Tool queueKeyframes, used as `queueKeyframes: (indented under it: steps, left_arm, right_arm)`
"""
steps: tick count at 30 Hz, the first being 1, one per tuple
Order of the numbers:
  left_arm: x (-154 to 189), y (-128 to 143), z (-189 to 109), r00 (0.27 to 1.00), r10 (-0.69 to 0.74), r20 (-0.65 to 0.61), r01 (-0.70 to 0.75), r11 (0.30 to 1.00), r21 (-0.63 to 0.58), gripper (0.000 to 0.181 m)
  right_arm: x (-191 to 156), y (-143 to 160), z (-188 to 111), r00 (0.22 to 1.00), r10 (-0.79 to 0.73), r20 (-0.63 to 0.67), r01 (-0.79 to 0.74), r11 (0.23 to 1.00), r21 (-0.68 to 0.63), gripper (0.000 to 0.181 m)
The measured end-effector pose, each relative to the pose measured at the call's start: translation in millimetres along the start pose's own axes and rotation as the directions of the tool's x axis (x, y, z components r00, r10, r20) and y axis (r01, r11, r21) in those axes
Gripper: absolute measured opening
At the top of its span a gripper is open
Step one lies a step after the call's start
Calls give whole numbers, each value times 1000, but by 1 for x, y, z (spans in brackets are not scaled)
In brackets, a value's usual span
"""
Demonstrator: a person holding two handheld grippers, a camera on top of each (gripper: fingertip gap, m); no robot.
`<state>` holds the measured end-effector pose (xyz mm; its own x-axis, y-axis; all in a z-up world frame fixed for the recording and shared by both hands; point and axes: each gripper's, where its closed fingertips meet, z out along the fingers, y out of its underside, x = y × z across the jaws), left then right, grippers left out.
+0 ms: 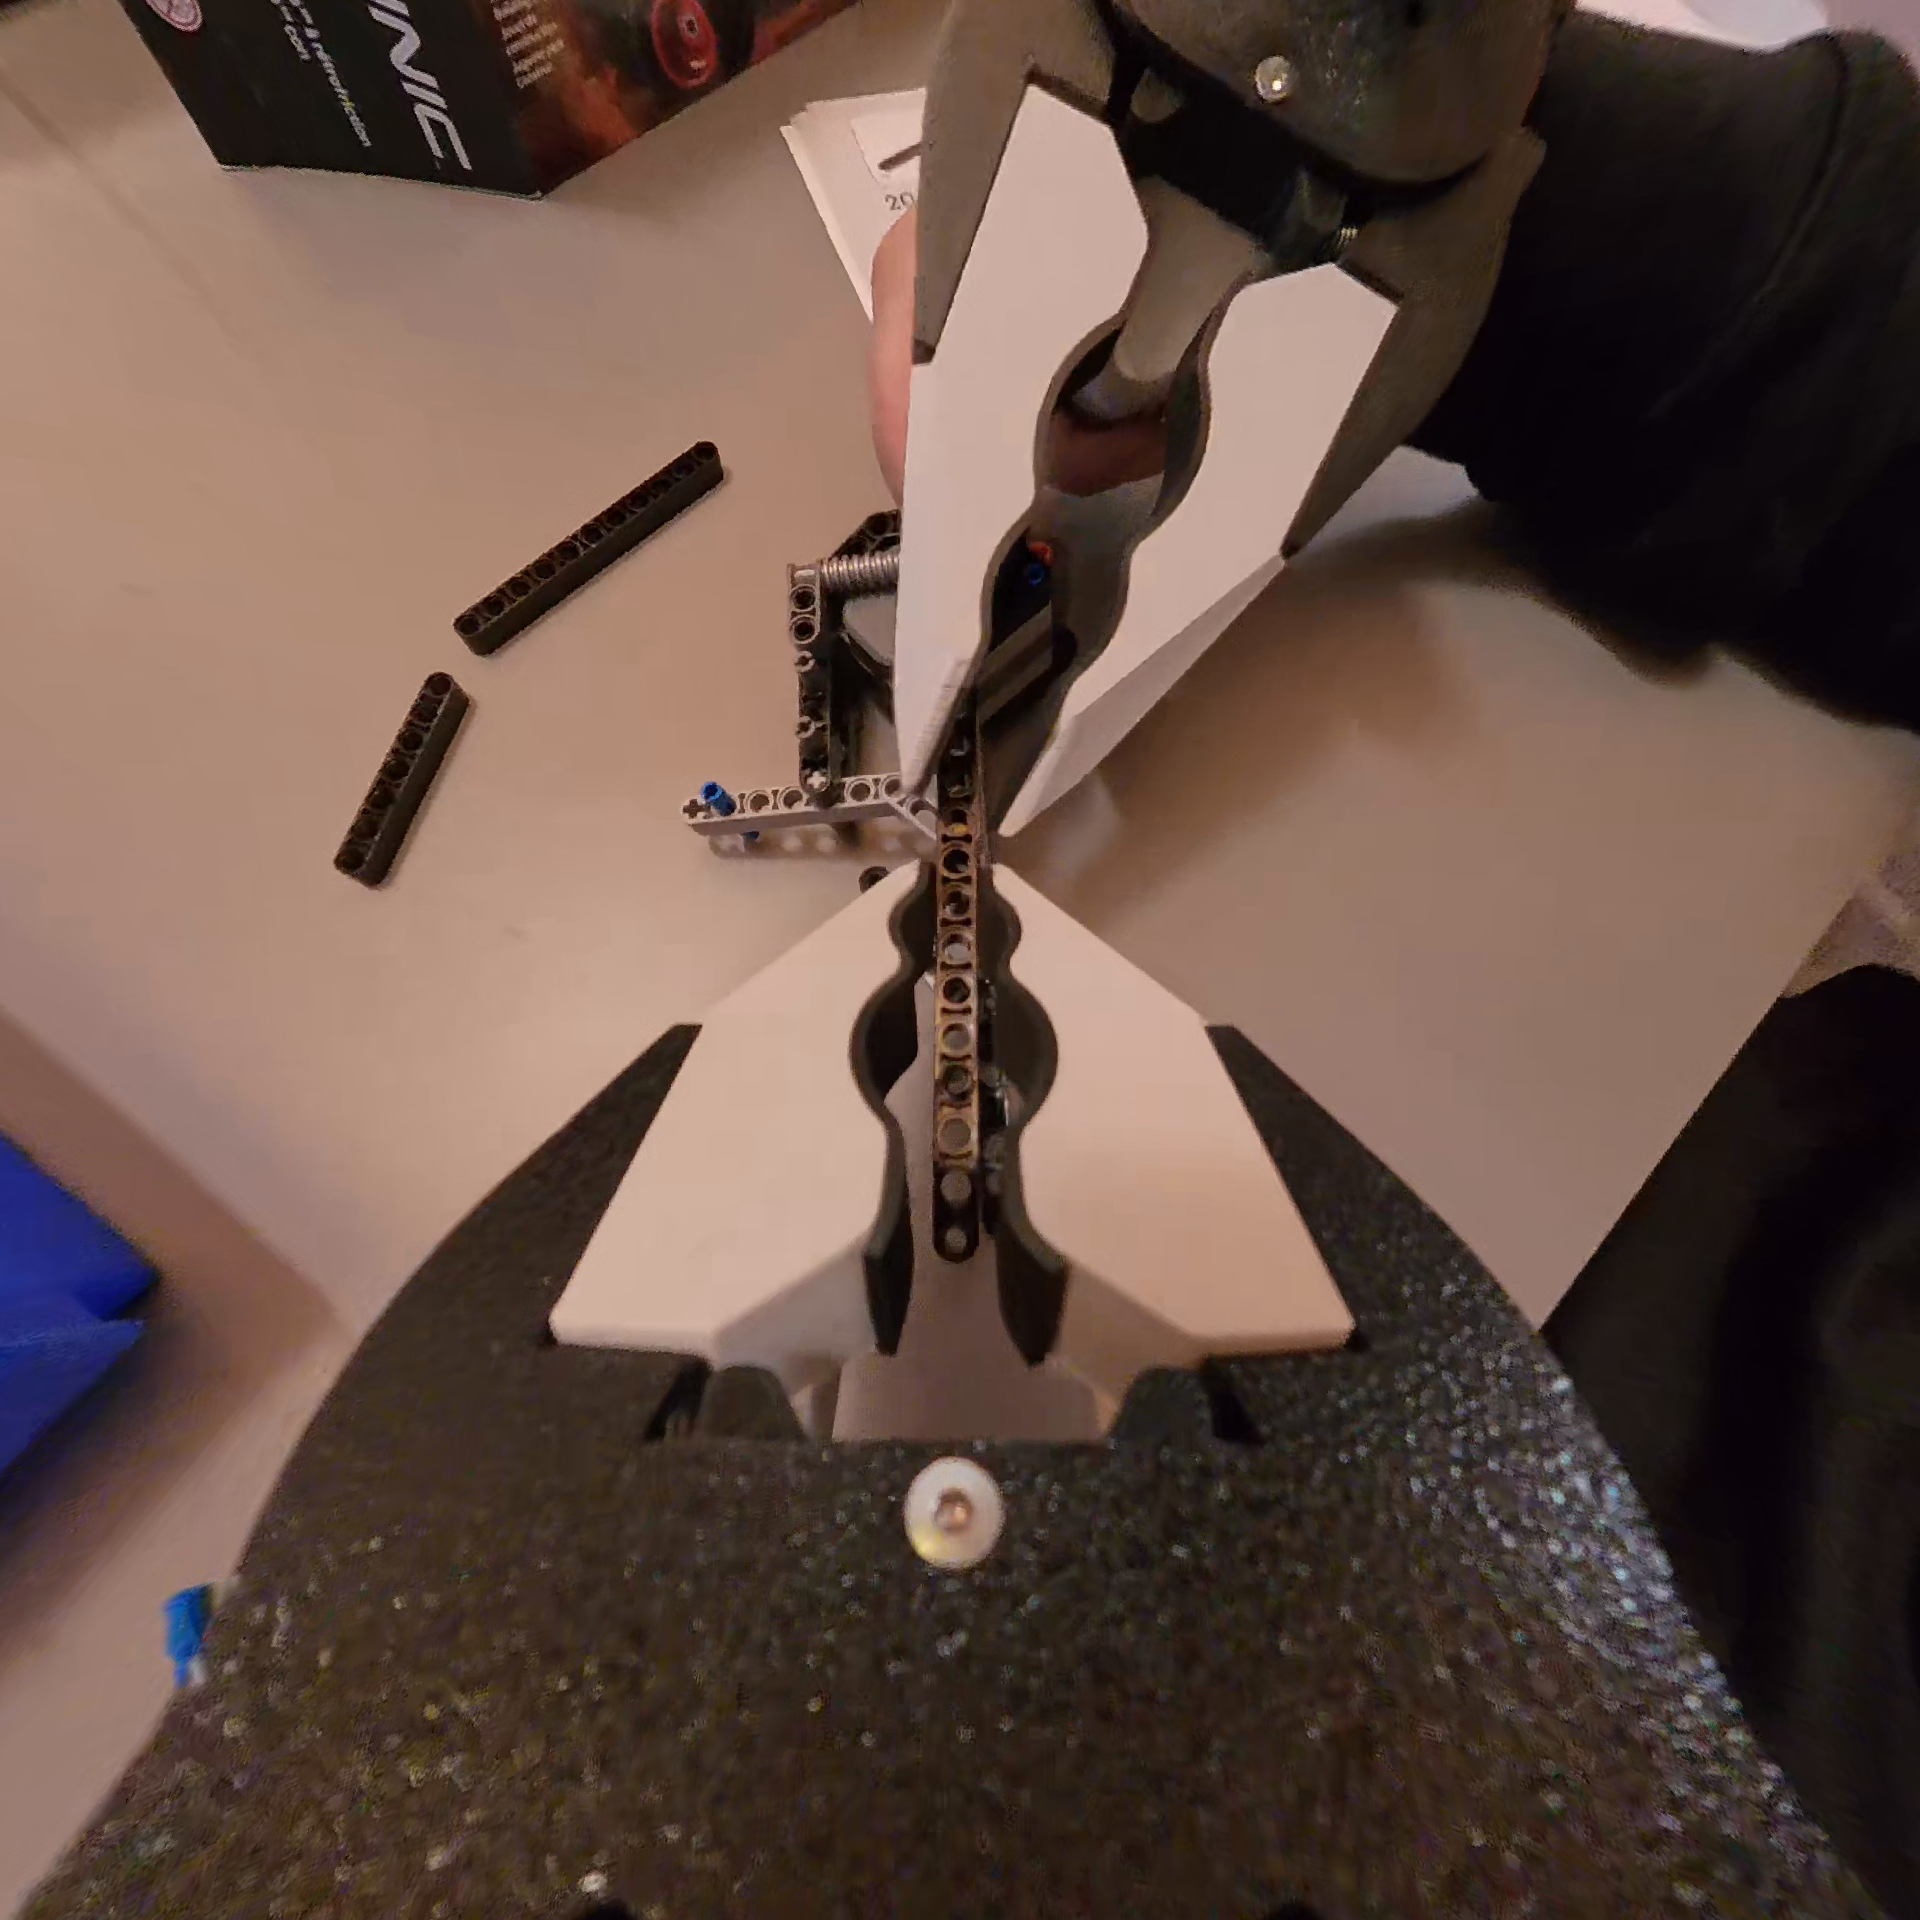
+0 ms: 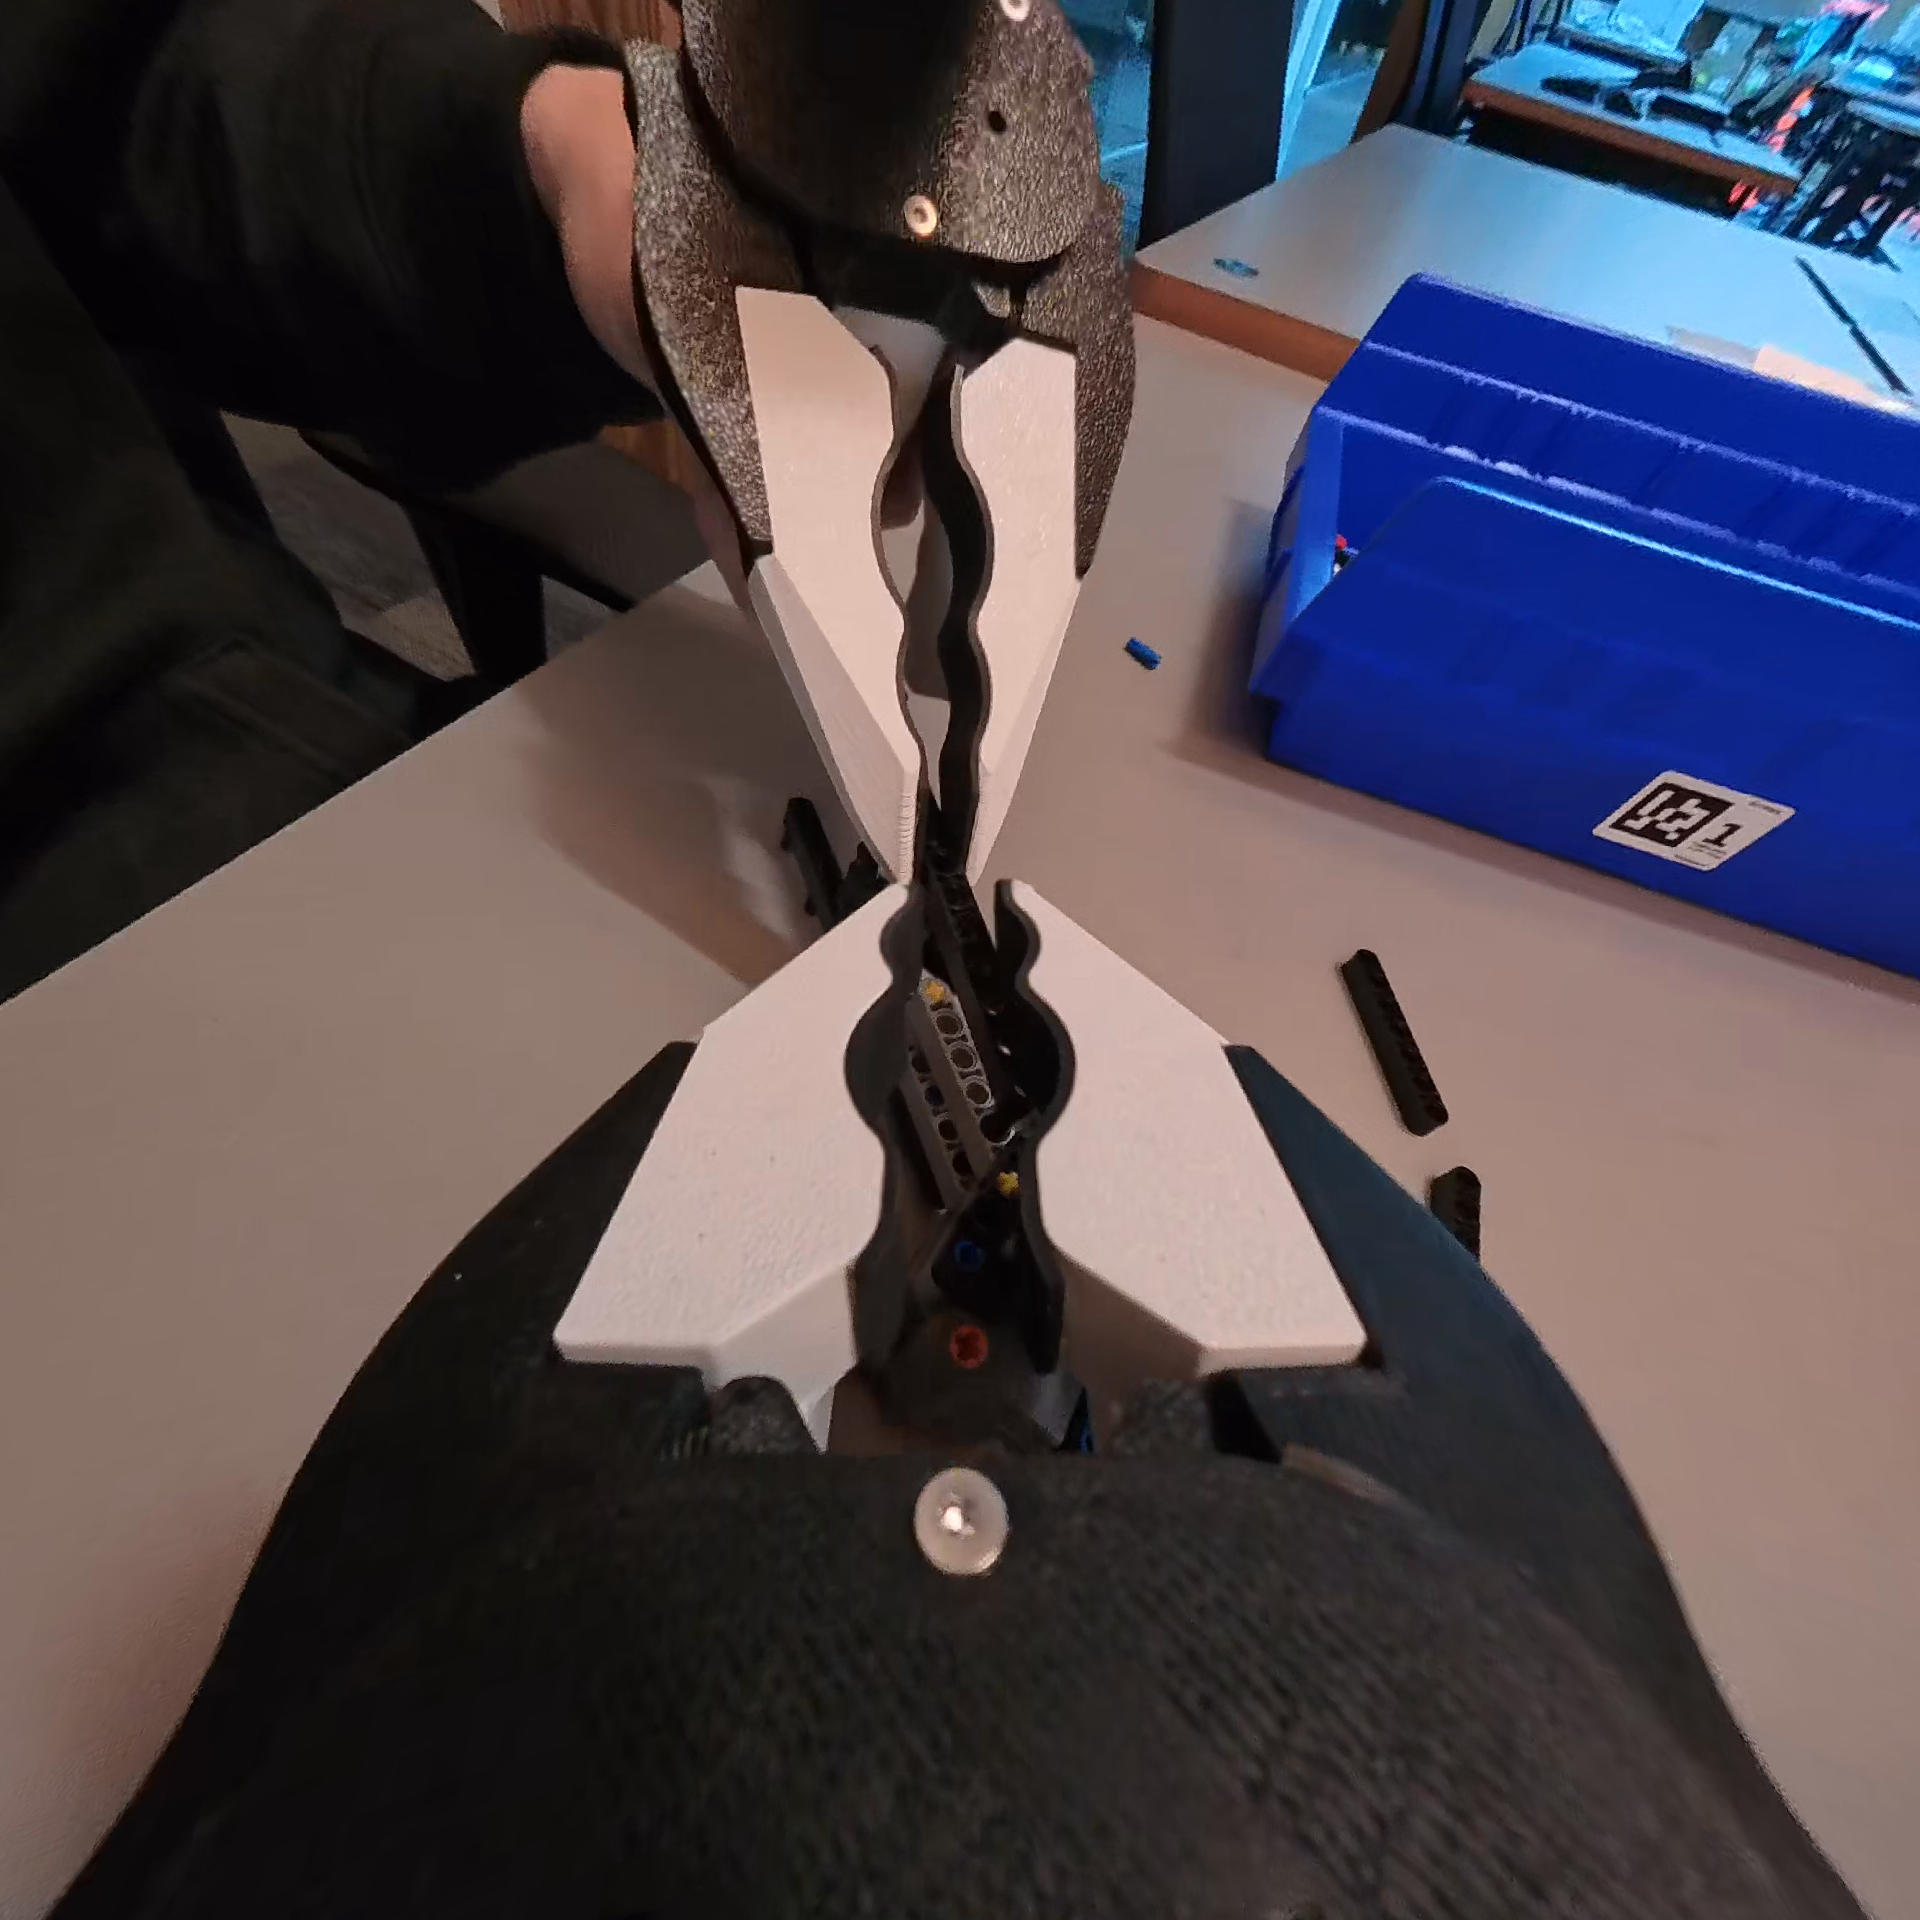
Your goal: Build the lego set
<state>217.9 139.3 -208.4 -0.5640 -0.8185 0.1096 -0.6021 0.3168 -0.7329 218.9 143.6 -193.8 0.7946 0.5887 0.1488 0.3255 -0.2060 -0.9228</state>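
At mid-frame the left gripper [image 1: 951, 883] is clamped on a long black holed beam [image 1: 958, 1049], its far end meeting the half-built frame [image 1: 831, 727] that the right gripper [image 2: 951, 904] pinches shut. This looks like a joining step; the next move probably calls for lining up holes with pins and pressing squarely. The plastic is hard and glossy. Two spare beams [image 1: 592, 545] lie upper left on the smooth table [image 1: 312, 416], below a dark box [image 1: 416, 83].

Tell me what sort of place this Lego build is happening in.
Probably a lab or workshop, not a home. A blue parts bin with a printed marker tag sits on the pale worktable, and more worktables stand in the background.
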Motion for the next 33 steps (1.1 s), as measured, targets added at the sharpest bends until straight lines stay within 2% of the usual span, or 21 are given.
queueKeyframes:
  steps: [3, 12, 15, 17, 21, 24, 33]
  left_arm:
    - [0, 0, 0, 1000, -24, -9, 24, 999, 24, 5]
    - [3, -3, 0, 998, 66, 17, -67, 993, 100, 5]
    - [0, -1, -5, 995, 90, 36, -94, 987, 131, 27]
    - [2, 0, -12, 995, 98, 20, -100, 981, 167, 17]
    - [6, 5, -24, 995, 95, -8, -92, 977, 195, 17]
    - [5, 7, -27, 995, 94, 14, -95, 974, 204, 6]
    - [6, 7, -27, 994, 55, 95, -79, 959, 271, 5]
  right_arm:
    - [0, 1, 2, 999, 9, 40, -9, 1000, -8, 6]
    - [-4, 1, -1, 985, 89, 147, -95, 995, 33, 5]
    - [-4, 1, -3, 980, 107, 166, -117, 992, 56, 5]
    - [-4, 1, -3, 981, 102, 165, -113, 992, 57, 4]
    - [-4, 1, -3, 981, 100, 166, -111, 992, 57, 4]
    - [-4, 1, -2, 981, 100, 165, -111, 992, 57, 4]
    - [-4, 1, -2, 984, 92, 154, -102, 993, 58, 5]
